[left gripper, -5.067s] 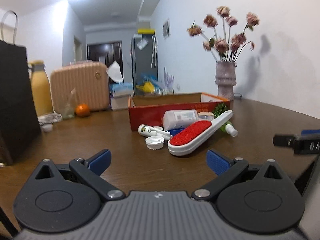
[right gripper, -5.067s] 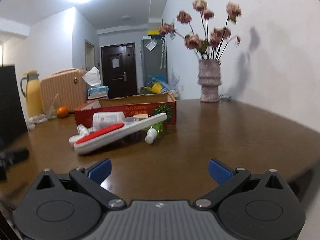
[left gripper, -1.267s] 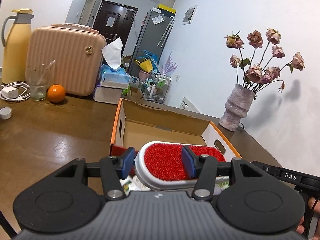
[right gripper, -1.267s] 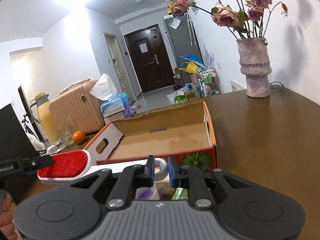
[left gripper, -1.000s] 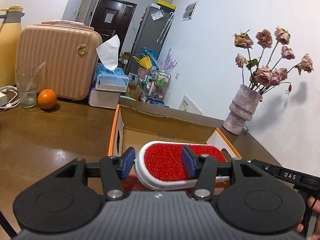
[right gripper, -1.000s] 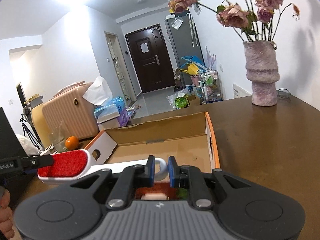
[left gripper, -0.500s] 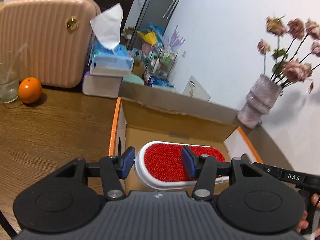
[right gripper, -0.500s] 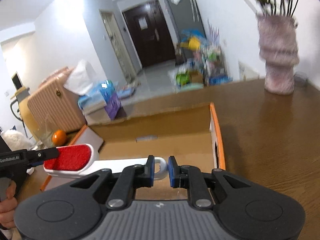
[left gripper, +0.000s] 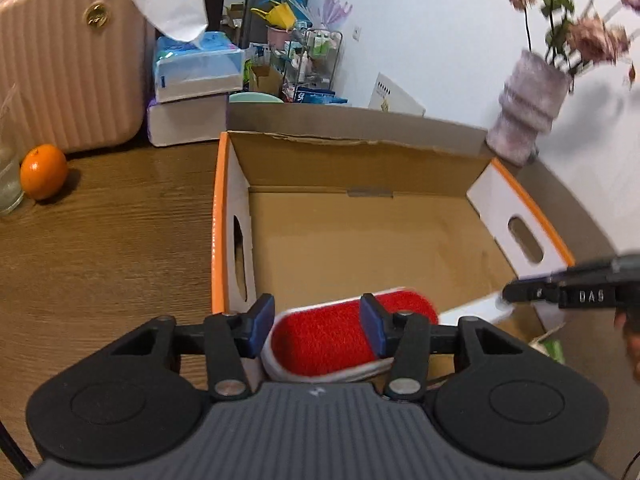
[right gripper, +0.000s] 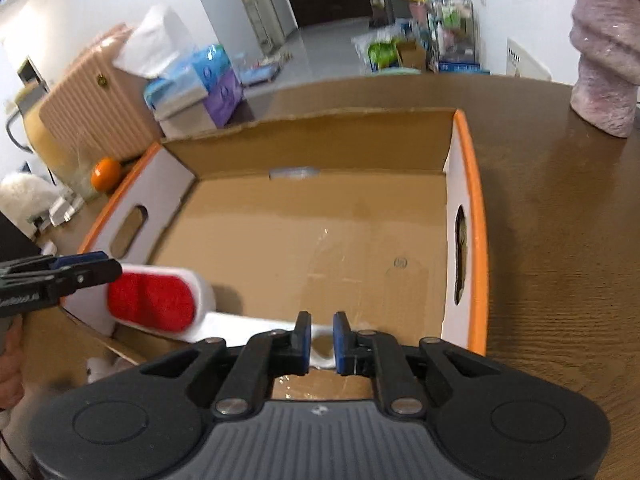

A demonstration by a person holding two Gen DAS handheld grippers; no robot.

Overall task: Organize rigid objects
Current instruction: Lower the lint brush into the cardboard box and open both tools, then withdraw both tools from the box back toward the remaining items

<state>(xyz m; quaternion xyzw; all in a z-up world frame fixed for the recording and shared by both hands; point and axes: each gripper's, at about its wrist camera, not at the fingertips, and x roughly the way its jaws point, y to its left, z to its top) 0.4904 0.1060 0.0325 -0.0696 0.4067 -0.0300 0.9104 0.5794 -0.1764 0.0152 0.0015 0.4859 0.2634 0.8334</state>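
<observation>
A white lint brush with a red pad (left gripper: 332, 338) hangs level over the near part of an open cardboard box with an orange rim (left gripper: 218, 216). My left gripper (left gripper: 318, 322) is shut on the brush's red head. My right gripper (right gripper: 322, 340) is shut on the brush's white handle loop (right gripper: 322, 346). In the right wrist view the red head (right gripper: 154, 300) sits at the left with the left gripper's fingers (right gripper: 80, 270) on it. The box (right gripper: 474, 216) holds nothing else that I can see.
The box stands on a brown wooden table (left gripper: 100, 240). Left of it are an orange (left gripper: 43, 171), a pink ribbed case (left gripper: 68, 52) and a tissue box (left gripper: 192, 64). A stone vase with dried flowers (left gripper: 528, 120) stands behind the box at the right (right gripper: 604, 60).
Both grippers have carried the brush forward and down over the box, and the cameras now tilt down into its bare floor. Both grips are unchanged.
</observation>
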